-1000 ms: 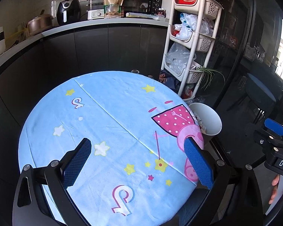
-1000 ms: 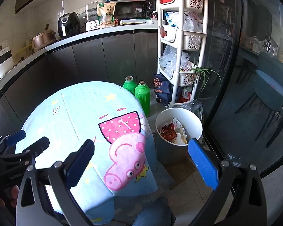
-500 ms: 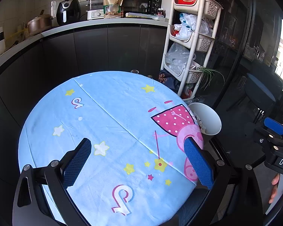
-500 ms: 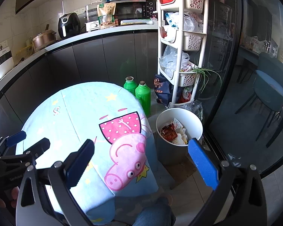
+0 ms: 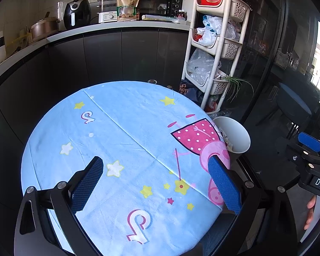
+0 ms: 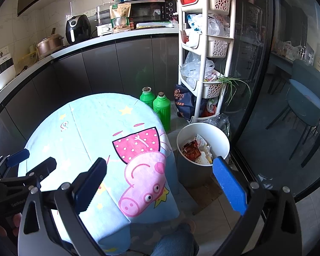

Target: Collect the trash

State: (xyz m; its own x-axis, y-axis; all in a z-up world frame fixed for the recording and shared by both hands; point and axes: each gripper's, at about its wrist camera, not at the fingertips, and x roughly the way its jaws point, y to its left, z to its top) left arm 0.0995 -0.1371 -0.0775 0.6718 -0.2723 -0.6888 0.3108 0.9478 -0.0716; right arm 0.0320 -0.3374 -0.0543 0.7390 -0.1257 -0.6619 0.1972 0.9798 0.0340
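A white waste bin stands on the floor right of the round table, holding wrappers and crumpled paper. In the left wrist view only the bin's rim shows past the table edge. My left gripper hovers open over the blue cartoon tablecloth, nothing between its fingers. My right gripper is open too, held above the table's right edge with the bin just beyond its right finger. No loose trash shows on the cloth.
Two green bottles stand on the floor behind the table. A white tiered rack with bags sits behind the bin, beside a glass door. A dark cabinet run with appliances curves round the back. The person's knee is below.
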